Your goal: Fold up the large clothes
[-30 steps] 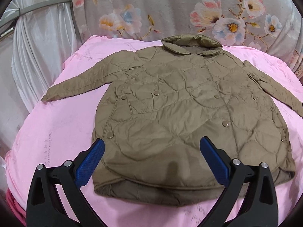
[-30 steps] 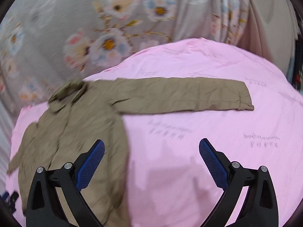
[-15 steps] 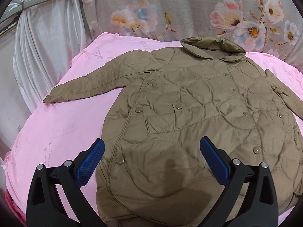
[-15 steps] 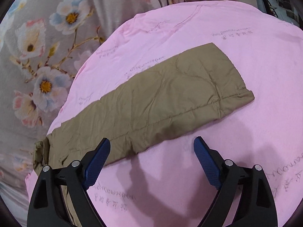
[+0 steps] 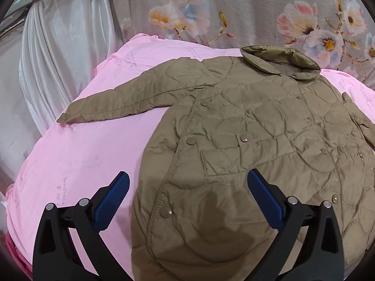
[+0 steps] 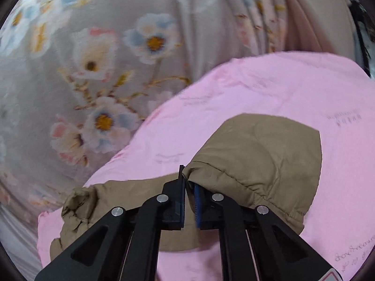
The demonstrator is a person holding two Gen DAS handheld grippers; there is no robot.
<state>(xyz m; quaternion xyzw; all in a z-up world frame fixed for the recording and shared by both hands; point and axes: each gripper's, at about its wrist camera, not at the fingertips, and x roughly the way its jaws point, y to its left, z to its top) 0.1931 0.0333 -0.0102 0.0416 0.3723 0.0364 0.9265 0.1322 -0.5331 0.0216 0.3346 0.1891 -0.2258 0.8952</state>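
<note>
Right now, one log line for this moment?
left hand-held gripper: open over jacket hem | right hand-held gripper: closing on sleeve cuff | fold: not started

Soft even indoor light, faint shadows below; fisheye bends dark-cornered edges, right wrist view motion-blurred.

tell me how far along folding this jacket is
Done: the jacket lies spread flat, front up and snapped shut, on the pink cover. In hand: the right gripper is closing on the cuff of one sleeve, cloth between its jaws. The left gripper hangs open above the hem, holding nothing. Left: every fold; the other sleeve is outstretched.
</note>
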